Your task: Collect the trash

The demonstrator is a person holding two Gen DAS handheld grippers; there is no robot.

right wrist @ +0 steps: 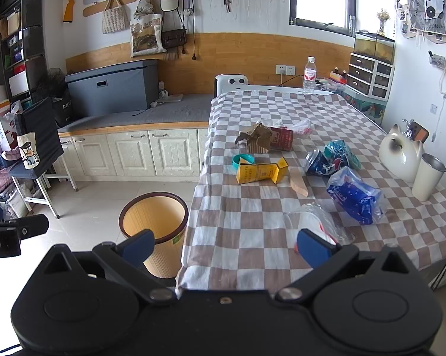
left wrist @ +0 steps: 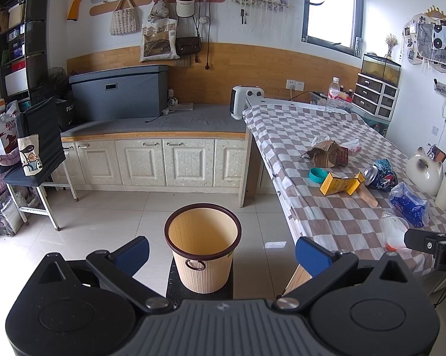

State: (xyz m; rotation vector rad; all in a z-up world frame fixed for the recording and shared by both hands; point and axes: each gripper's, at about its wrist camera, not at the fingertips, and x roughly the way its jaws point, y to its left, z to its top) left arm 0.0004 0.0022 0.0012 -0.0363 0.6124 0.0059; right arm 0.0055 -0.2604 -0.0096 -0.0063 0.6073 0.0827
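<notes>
Here, in the left wrist view, you are holding the left gripper (left wrist: pixel 221 252) with its blue pads spread wide and gripping nothing, hovering above the ribbed beige wastebasket (left wrist: pixel 203 246), which is standing on the tiled floor just beside the checkered table (left wrist: pixel 326 216). The trash is lying on that table: a yellow carton (left wrist: pixel 340 184), a teal lid (left wrist: pixel 317 175), a crushed blue can (left wrist: pixel 381 175).

In the right wrist view, you are keeping the right gripper (right wrist: pixel 225 246) wide apart too, empty, over the table's near edge. A clear plastic cup (right wrist: pixel 320 222) is lying just beyond its right finger, with a blue tissue pack (right wrist: pixel 355 197) near it.
</notes>
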